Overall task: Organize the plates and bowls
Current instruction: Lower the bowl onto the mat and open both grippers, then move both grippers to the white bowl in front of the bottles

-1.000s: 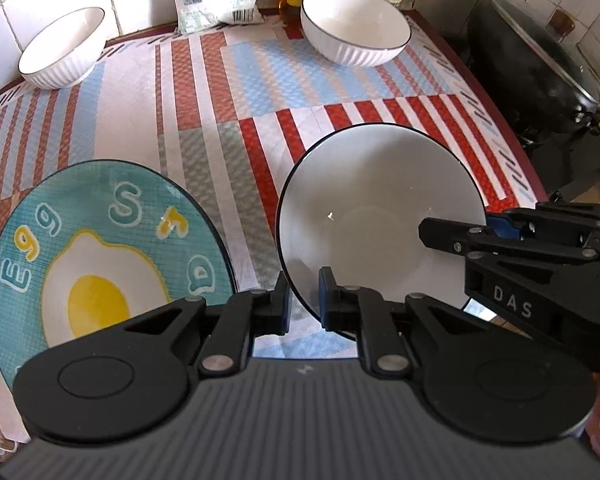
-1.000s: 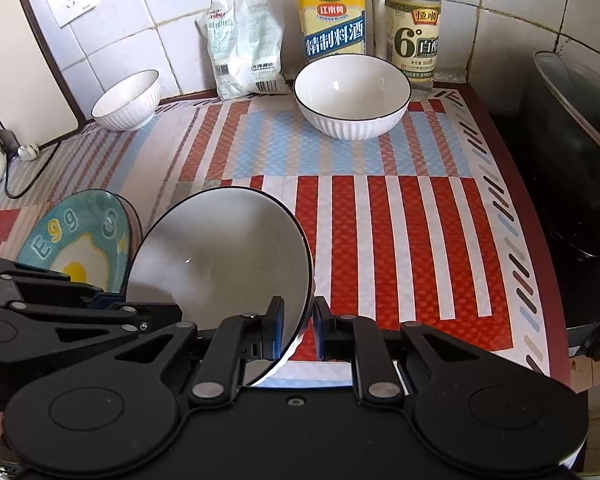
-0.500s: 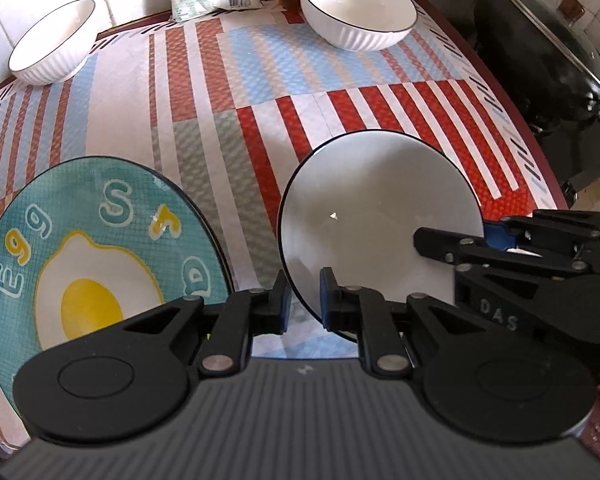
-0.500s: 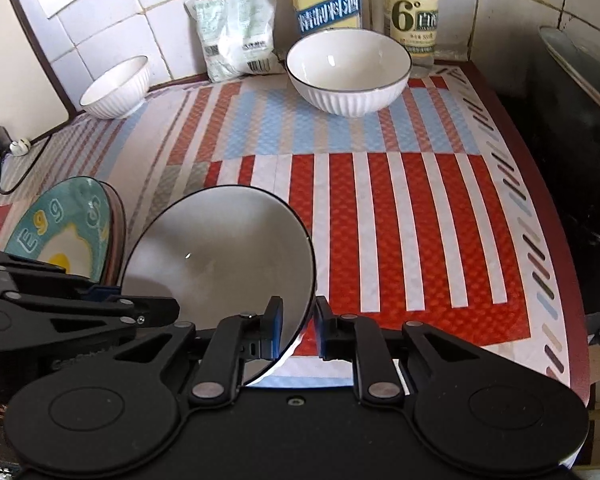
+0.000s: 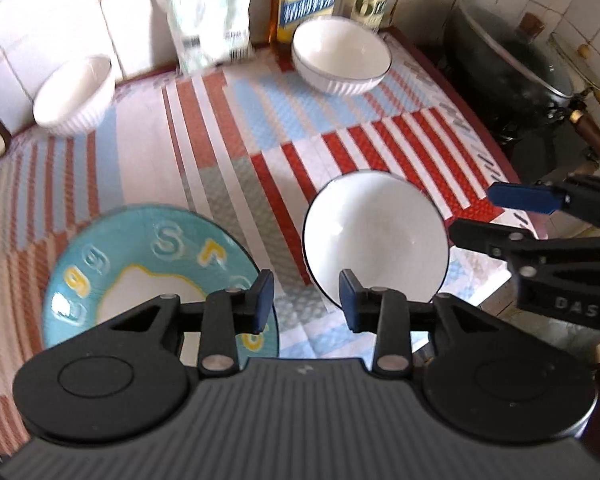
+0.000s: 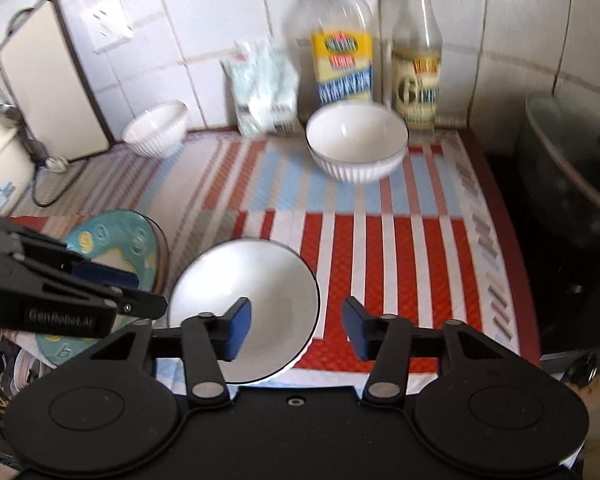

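Both tongs are matte black with blue pads and silver pivot screws: left tongs (image 5: pixel 306 300) ribbed grey housing; right tongs (image 6: pixel 296 326) lettered "DAS".

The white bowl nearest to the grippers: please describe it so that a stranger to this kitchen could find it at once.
Start at the striped cloth covering the counter and come to its near edge, beside the teal egg plate. There sits the nearest white bowl, with a thin dark rim. The two other white bowls stand far back by the tiled wall.
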Demonstrator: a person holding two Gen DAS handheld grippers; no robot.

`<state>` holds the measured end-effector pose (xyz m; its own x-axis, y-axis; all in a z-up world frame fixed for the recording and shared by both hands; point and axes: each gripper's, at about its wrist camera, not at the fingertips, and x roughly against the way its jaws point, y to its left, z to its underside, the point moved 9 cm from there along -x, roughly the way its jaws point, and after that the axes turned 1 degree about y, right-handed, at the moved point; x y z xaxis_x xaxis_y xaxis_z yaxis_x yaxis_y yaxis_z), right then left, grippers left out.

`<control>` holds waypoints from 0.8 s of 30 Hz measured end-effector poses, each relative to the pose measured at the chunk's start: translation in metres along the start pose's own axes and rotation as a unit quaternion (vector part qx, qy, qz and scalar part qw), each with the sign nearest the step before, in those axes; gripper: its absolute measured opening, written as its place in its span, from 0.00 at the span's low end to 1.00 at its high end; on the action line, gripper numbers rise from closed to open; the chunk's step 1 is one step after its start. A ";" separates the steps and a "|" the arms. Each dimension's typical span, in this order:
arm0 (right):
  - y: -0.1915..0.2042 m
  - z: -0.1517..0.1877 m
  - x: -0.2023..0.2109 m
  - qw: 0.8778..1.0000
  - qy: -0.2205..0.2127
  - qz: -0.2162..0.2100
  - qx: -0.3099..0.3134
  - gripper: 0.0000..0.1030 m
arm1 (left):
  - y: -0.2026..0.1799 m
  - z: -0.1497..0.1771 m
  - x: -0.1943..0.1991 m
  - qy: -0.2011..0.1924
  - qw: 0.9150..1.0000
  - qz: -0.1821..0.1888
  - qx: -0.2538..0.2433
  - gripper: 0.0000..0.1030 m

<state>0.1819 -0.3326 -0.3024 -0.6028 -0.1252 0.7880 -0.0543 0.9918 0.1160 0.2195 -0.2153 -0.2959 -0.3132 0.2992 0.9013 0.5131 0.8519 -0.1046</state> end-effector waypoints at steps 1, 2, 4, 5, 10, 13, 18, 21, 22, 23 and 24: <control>0.002 -0.002 0.007 1.000 -0.007 -0.002 0.007 0.56 | 0.000 -0.003 0.006 -0.006 1.000 0.000 -0.006 0.36; 0.004 -0.005 0.013 1.000 -0.011 -0.005 0.012 0.56 | 0.000 -0.006 0.012 -0.013 1.000 0.001 -0.012 0.38; 0.007 -0.012 0.026 0.999 -0.026 -0.011 0.024 0.62 | 0.001 -0.012 0.022 -0.026 0.999 0.003 -0.024 0.40; 0.009 -0.015 0.032 0.999 -0.034 -0.013 0.031 0.62 | 0.000 -0.014 0.027 -0.031 0.999 0.003 -0.029 0.40; 0.014 -0.034 0.052 0.996 -0.062 -0.011 0.058 0.63 | -0.002 -0.033 0.042 -0.051 0.997 0.006 -0.050 0.41; 0.011 -0.045 0.056 0.996 -0.071 -0.007 0.059 0.63 | -0.002 -0.046 0.045 -0.060 0.996 0.012 -0.058 0.45; 0.004 -0.063 0.050 0.996 -0.074 -0.005 0.052 0.63 | 0.000 -0.067 0.042 -0.067 0.995 0.008 -0.073 0.45; -0.001 -0.073 0.043 0.996 -0.074 -0.001 0.049 0.63 | 0.004 -0.083 0.041 -0.073 0.994 0.012 -0.077 0.45; -0.003 -0.078 0.040 0.996 -0.075 0.000 0.049 0.63 | 0.006 -0.090 0.040 -0.077 0.994 0.013 -0.078 0.45; -0.004 -0.082 0.037 0.996 -0.076 0.001 0.048 0.63 | 0.007 -0.096 0.038 -0.080 0.994 0.015 -0.079 0.45; -0.006 -0.086 0.034 0.996 -0.077 0.001 0.048 0.63 | 0.009 -0.102 0.036 -0.082 0.993 0.017 -0.080 0.45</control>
<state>0.2300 -0.3452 -0.2240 -0.7169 -0.1253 0.6858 -0.1243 0.9909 0.0512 0.2946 -0.2411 -0.2217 -0.4123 0.4037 0.8167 0.6422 0.7647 -0.0538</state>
